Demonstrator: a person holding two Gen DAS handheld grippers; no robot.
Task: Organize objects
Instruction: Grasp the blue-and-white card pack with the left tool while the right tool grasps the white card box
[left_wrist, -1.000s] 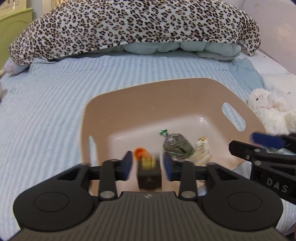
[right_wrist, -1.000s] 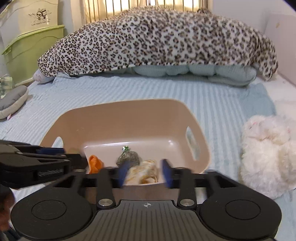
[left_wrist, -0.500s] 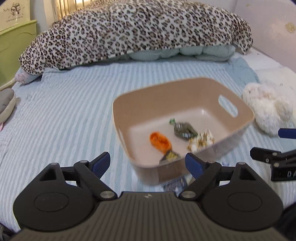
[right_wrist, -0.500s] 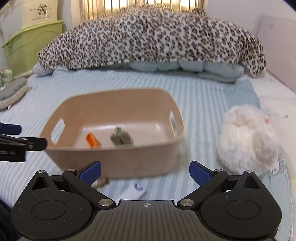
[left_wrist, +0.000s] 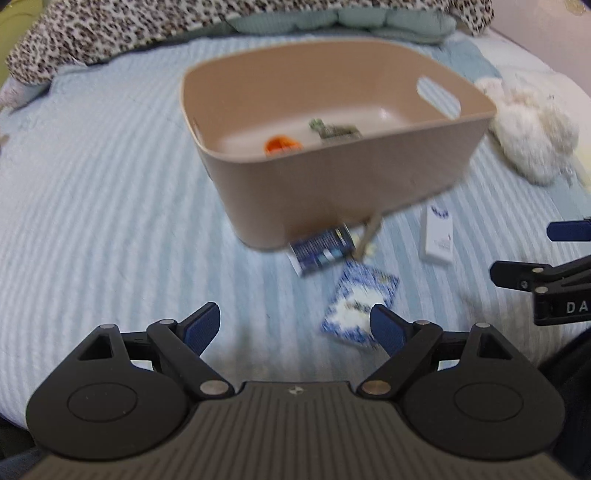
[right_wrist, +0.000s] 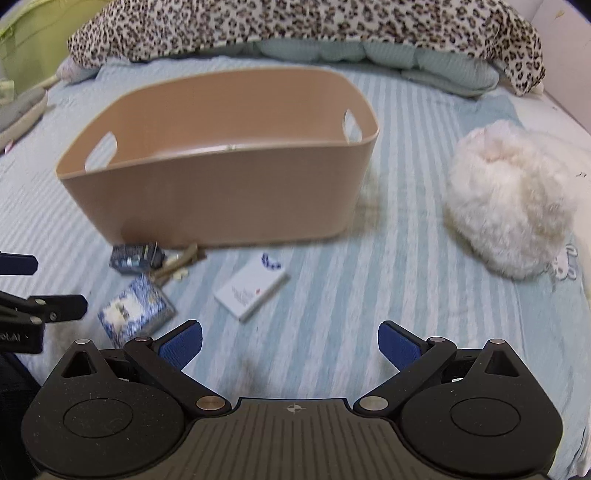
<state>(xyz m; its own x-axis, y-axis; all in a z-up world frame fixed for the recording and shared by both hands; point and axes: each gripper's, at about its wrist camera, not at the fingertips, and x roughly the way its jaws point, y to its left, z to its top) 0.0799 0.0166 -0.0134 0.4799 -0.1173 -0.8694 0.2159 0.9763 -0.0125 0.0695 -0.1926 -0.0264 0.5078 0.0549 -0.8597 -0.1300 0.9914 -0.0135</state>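
Both grippers hang spread wide and empty over a blue-striped bedspread (right_wrist: 369, 288): the left gripper (left_wrist: 295, 325) has its blue pads far apart just short of a blue-and-white patterned packet (left_wrist: 360, 304), and the right gripper (right_wrist: 290, 345) is equally open near a white box (right_wrist: 253, 290) with blue marks too blurred to read. The letters "DA" show on the right gripper's body at the edge of the left view. Beyond the packet lie a dark blue packet (left_wrist: 321, 253) and a tan stick (left_wrist: 367, 236) against the near wall of a beige plastic bin (left_wrist: 343, 184). Inside are an orange item (left_wrist: 280, 144) and a green-tied wrapped sweet (left_wrist: 334, 130). A white plush toy (right_wrist: 513, 206) sits right of the bin; a leopard-print blanket (right_wrist: 314, 26) lies behind.
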